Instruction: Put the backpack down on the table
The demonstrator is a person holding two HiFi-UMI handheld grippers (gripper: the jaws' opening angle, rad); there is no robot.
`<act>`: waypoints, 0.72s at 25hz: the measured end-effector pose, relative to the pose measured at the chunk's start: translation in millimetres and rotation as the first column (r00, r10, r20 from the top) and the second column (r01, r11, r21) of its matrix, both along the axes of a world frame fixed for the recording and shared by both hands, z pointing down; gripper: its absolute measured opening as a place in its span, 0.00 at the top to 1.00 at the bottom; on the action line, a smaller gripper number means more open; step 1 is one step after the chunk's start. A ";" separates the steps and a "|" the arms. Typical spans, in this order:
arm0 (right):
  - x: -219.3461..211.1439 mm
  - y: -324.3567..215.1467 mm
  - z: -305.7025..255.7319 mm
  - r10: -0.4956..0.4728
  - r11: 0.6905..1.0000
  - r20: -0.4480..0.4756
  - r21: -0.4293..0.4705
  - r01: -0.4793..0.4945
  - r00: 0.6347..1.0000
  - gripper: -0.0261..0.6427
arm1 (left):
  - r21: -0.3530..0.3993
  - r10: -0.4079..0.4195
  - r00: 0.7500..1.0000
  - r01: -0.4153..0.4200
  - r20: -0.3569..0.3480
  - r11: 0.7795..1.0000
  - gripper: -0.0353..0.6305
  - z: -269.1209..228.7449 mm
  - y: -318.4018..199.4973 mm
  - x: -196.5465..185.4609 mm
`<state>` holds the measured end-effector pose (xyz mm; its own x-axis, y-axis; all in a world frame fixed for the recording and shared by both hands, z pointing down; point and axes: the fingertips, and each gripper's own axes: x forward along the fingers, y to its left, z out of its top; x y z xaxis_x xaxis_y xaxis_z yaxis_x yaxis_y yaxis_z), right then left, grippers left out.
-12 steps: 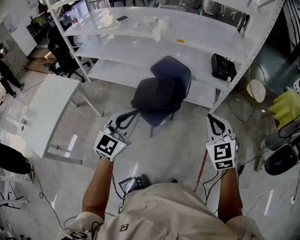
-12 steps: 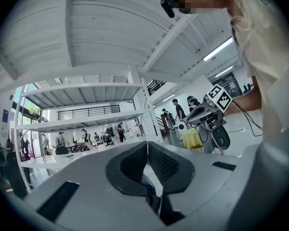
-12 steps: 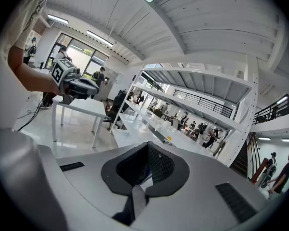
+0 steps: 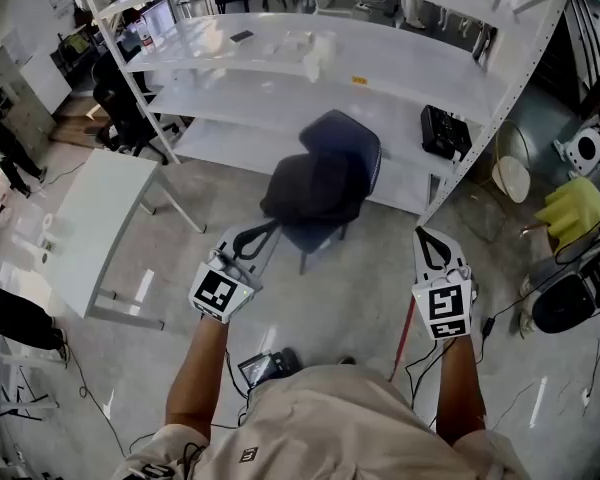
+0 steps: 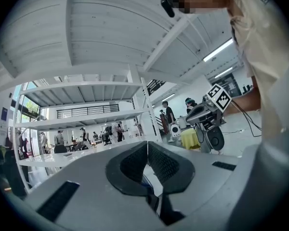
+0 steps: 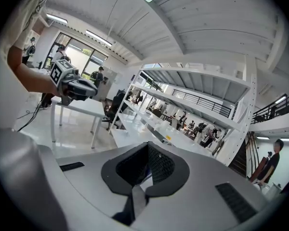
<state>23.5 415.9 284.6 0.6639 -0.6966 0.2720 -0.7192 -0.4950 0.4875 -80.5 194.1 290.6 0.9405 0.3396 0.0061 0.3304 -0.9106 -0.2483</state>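
A black backpack (image 4: 315,190) sits on the seat of a dark blue chair (image 4: 352,140) in front of the white shelving in the head view. My left gripper (image 4: 260,230) is held level just short of the backpack's lower left edge, jaws shut with nothing between them. My right gripper (image 4: 423,234) hangs to the right of the chair, apart from it, also shut and empty. In the left gripper view the shut gripper (image 5: 147,147) points at the shelves, and the right gripper (image 5: 205,110) shows beside it. The right gripper view shows its own shut gripper (image 6: 147,150) and the left gripper (image 6: 76,86).
A white table (image 4: 98,218) stands on the floor to the left, also in the right gripper view as the white table (image 6: 84,108). White shelving (image 4: 280,63) runs across the back with a black case (image 4: 446,133) on its low shelf. Cables and speakers (image 4: 565,303) lie at the right.
Both grippers and the backpack stand as before. Only the yellow cloth and round things at the far right edge have shifted a little.
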 end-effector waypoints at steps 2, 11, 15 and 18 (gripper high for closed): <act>0.2 -0.3 -0.1 0.002 1.000 0.000 -0.001 -0.002 1.000 0.93 | 0.001 0.001 1.000 -0.001 0.002 1.000 0.93 -0.5 -0.3 0.3; 0.1 -3.1 3.3 0.004 1.000 0.002 0.000 -0.004 1.000 0.93 | -0.012 0.015 1.000 -0.015 0.009 1.000 0.93 0.3 1.5 3.5; -1.3 -7.4 5.6 0.009 1.000 0.005 -0.002 -0.009 1.000 0.93 | -0.021 0.022 1.000 -0.022 0.012 1.000 0.93 3.6 -1.6 3.9; -0.8 -10.5 7.0 0.016 1.000 0.007 -0.005 -0.016 1.000 0.93 | -0.019 0.027 0.999 -0.027 0.017 0.999 0.93 4.4 -4.3 5.5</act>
